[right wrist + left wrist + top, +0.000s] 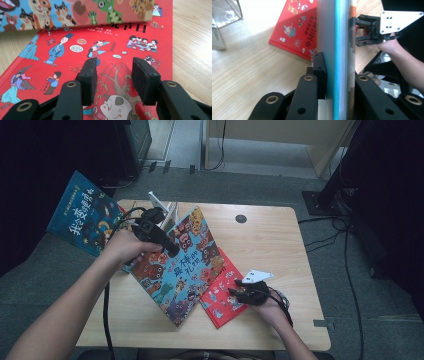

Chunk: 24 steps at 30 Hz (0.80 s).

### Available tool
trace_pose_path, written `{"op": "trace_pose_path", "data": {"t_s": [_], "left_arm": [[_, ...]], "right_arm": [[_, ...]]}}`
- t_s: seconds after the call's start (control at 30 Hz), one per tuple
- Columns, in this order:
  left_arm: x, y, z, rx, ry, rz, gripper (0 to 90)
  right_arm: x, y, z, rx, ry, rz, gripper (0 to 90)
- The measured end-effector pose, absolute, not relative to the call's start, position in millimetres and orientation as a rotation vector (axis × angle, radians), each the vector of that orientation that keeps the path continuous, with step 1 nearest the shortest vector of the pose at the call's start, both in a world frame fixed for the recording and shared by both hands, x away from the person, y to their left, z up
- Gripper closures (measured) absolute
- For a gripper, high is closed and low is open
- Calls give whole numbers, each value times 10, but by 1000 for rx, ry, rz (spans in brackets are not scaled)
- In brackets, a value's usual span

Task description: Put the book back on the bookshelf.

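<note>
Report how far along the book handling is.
Done: the left gripper is clamped on the blue cat book's edge, tilting it up. In hand: lifting that book. Left: the red book lies flat on the table; the right gripper hovers open above it.

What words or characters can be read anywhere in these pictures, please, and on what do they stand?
"我会变通啦": yellow title on the dark blue book left of the table.
"真不怪的礼物" (uncertain): blue title on the cat-covered book clamped in the left gripper.
Red book: dark title characters partly covered, not readable; the small line beneath is too small to read.
Small yellow print above the blue book's title: blurred.
</note>
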State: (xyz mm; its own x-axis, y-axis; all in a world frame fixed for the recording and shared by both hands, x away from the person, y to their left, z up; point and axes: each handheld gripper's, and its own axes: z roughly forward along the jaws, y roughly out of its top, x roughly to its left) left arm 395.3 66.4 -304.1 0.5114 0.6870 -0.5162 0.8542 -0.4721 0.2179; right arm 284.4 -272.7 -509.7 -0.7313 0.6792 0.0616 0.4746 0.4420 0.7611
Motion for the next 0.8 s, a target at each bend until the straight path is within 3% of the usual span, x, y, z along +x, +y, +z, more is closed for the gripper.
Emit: {"op": "trace_pose_path", "data": {"t_s": [0.17, 0.8], "left_arm": [[3912, 843, -2845, 2247, 1257, -520, 815], [3692, 1683, -2193, 2152, 1393, -379, 810]], "right_arm": [[2855, -2726, -5096, 1001, 2448, 1171, 550], [2896, -2751, -5096, 999, 2470, 1199, 550]]}}
